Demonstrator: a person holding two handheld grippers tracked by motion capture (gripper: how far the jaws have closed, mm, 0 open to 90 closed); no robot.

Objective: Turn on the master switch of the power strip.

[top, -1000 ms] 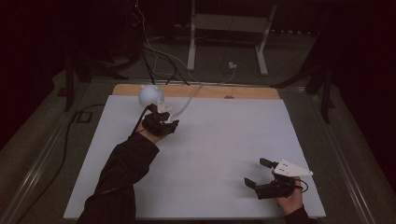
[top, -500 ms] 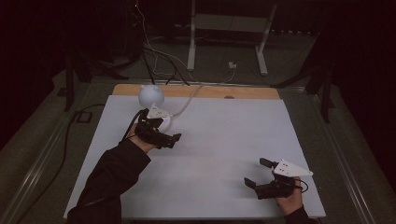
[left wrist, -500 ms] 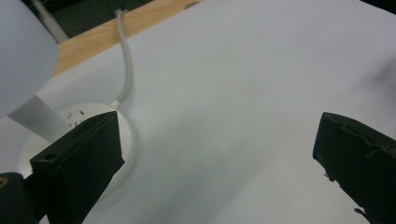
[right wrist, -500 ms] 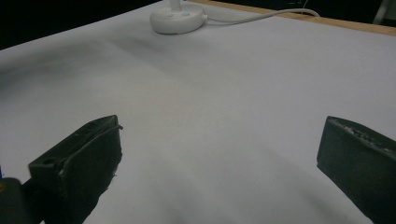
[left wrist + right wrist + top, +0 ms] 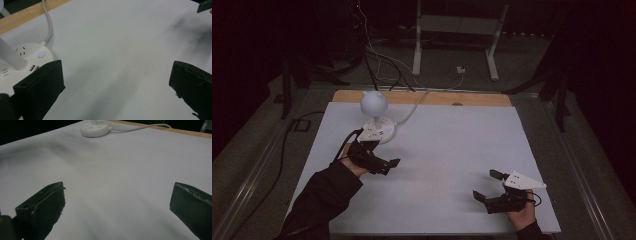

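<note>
A white desk lamp with a round head stands on a round white base at the back left of the white table. The base carries sockets, USB ports and a lit blue button; its white cable runs off to the wooden back edge. My left gripper hovers just in front of the base, apart from it. Its jaws have just been opening and now stand wide with nothing between them. My right gripper rests open and empty near the front right corner, with the lamp base far ahead.
A strip of bare wooden tabletop shows behind the white surface. Beyond it, on the dark floor, lie cables and a white stand's legs. The room around the table is dark.
My left gripper has drawn back from the lamp base toward the person, and its jaws have opened wide. The right gripper has not moved.
</note>
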